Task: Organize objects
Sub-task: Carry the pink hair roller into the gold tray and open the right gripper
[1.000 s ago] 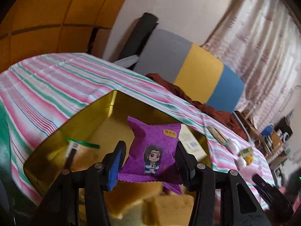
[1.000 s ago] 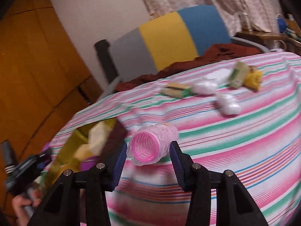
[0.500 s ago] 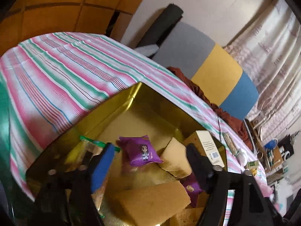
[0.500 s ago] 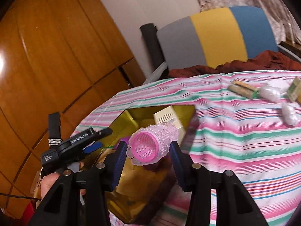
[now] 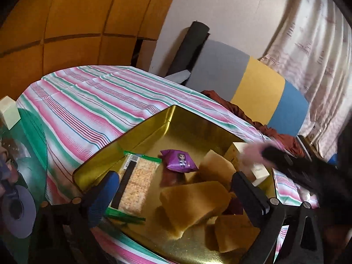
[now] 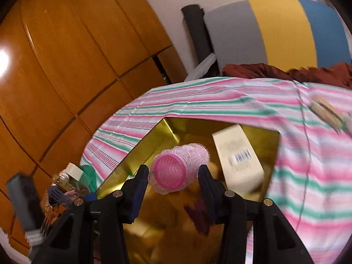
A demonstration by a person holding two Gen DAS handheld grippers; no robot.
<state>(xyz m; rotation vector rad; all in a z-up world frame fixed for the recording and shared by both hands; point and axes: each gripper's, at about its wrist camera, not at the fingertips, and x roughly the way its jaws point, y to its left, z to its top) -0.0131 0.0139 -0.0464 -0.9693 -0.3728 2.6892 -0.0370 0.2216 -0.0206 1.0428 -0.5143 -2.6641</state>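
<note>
Your right claw [image 6: 173, 177] pinches the pink roller [image 6: 180, 168] across its barrel, above the gold tin [image 6: 140, 151]. It looks light and springy, so grip gently. Your left claw [image 5: 173, 189] gapes, holding nothing, over the tin.

Left gripper [image 5: 175, 190]: black frame, blue-padded fingers [image 5: 103, 194], silver screws. Right gripper [image 6: 173, 181]: identical black frame, blue pads, silver screws.

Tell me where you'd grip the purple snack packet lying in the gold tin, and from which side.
Take the purple snack packet across its puffy middle, coming from above with the left tool, which is open. It lies flat on the gold tin floor, with free floor behind it; yellow sponges crowd its near and right sides.
</note>
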